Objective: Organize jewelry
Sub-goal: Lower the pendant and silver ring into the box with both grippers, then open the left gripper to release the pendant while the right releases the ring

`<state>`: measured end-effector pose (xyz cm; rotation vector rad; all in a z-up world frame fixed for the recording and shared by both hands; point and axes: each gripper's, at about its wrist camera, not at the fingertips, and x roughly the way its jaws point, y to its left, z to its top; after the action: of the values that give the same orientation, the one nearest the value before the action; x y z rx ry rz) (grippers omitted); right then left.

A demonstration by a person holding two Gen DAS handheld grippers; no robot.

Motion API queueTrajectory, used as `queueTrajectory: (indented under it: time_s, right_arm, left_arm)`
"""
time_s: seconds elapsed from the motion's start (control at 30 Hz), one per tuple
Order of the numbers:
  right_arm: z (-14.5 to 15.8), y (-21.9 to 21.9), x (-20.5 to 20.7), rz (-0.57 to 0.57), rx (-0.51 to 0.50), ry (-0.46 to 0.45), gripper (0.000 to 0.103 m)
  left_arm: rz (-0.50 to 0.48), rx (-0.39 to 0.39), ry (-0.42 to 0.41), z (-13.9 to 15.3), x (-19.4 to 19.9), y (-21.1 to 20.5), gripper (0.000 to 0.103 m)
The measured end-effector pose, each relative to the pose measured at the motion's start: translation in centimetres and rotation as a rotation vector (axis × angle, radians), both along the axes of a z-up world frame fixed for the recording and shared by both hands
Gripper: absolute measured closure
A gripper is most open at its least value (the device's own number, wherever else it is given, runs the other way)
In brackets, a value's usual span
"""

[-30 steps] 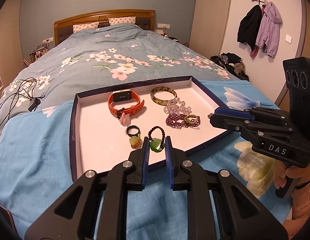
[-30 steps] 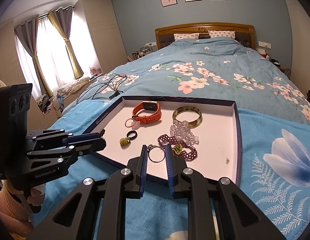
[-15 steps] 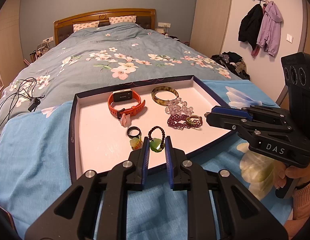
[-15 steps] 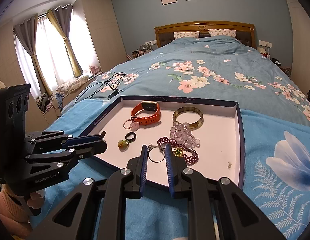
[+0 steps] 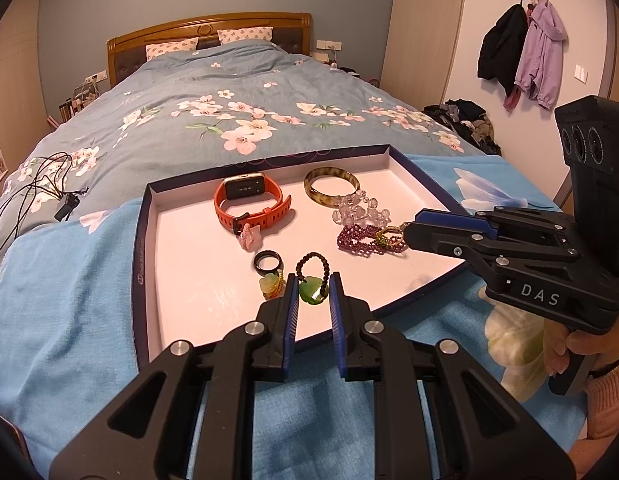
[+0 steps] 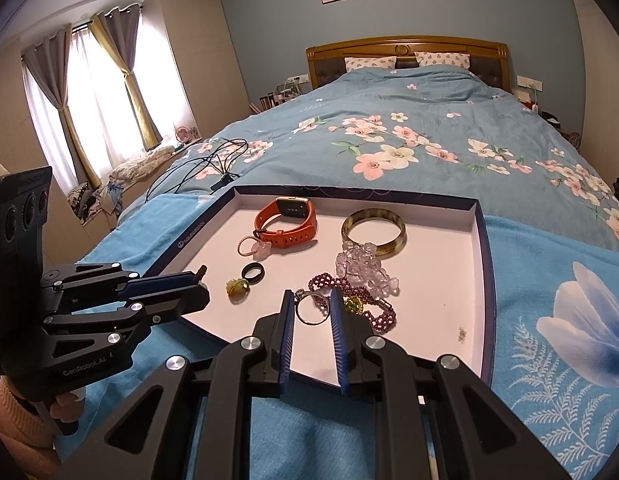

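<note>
A dark-rimmed white tray (image 5: 189,264) on the bed holds jewelry: an orange smartwatch (image 5: 249,204), a mottled bangle (image 5: 330,190), clear crystal beads (image 5: 359,210), a purple bead bracelet (image 5: 357,242), a black ring (image 5: 266,261), a yellow-green charm (image 5: 271,285) and a green jade pendant on a dark bead loop (image 5: 312,290). My left gripper (image 5: 313,292) is open around the green pendant. My right gripper (image 6: 312,307) is open around a silver ring (image 6: 309,312) beside the purple bracelet (image 6: 373,312). Neither closes on its item.
The tray (image 6: 485,264) lies on a light blue blanket (image 5: 69,320) over a flowered duvet. Black cables (image 5: 33,188) lie at the left of the bed. Coats (image 5: 521,56) hang on the right wall. Curtained windows (image 6: 97,92) stand on the left.
Both grippers have crept slightly forward over the tray's near edge. The right gripper, seen from the left, has shifted a little left. No item has moved.
</note>
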<state>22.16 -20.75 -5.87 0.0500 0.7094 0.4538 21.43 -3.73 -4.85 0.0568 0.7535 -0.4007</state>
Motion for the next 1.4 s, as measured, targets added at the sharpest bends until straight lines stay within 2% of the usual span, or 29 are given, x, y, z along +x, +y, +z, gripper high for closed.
queueTrajectory:
  time_s: [1.4]
  right_arm:
    - [-1.5, 0.5, 1.6, -0.024, -0.027, 0.050, 0.087]
  left_arm:
    - [0.028, 0.020, 0.057, -1.9, 1.5, -0.2, 0.087]
